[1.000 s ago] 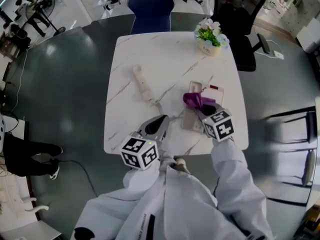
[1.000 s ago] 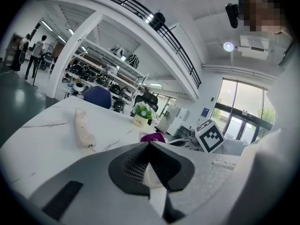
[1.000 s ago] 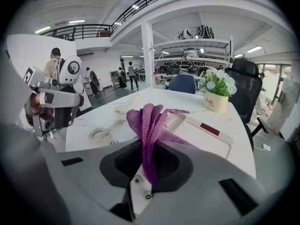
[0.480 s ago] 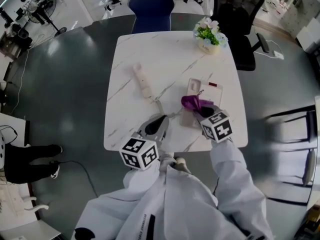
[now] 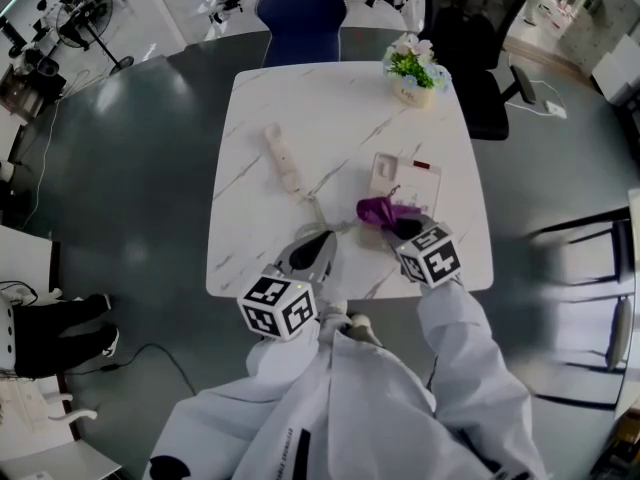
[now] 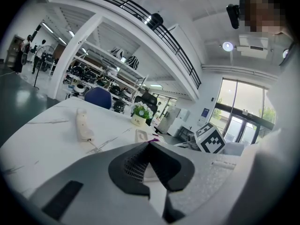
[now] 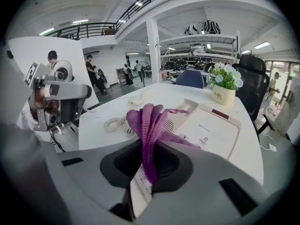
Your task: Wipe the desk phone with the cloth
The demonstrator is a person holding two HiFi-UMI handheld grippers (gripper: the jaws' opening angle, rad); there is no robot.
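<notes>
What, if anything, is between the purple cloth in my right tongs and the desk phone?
Nothing visible. The purple knitted cloth, pinched in the right tongs, hangs at the near edge of the flat white desk phone.

Open lab-office hall: mezzanine railing (image 6: pixel 180 55), equipment shelves (image 7: pixel 201 37) (gear stacked on top), office chairs (image 5: pixel 300 13), marble table (image 5: pixel 300 108).

A white marble-topped table (image 5: pixel 300 98) is standing on a glossy dark grey floor (image 5: pixel 130 168) that is reflecting ceiling light. A blue chair (image 5: pixel 300 13) is sitting at the table's 12 o'clock edge, a black office chair (image 5: pixel 475 23) at 1 o'clock. Tall windows (image 6: pixel 236 116) are letting in daylight beneath a railed mezzanine (image 6: pixel 123 3)
</notes>
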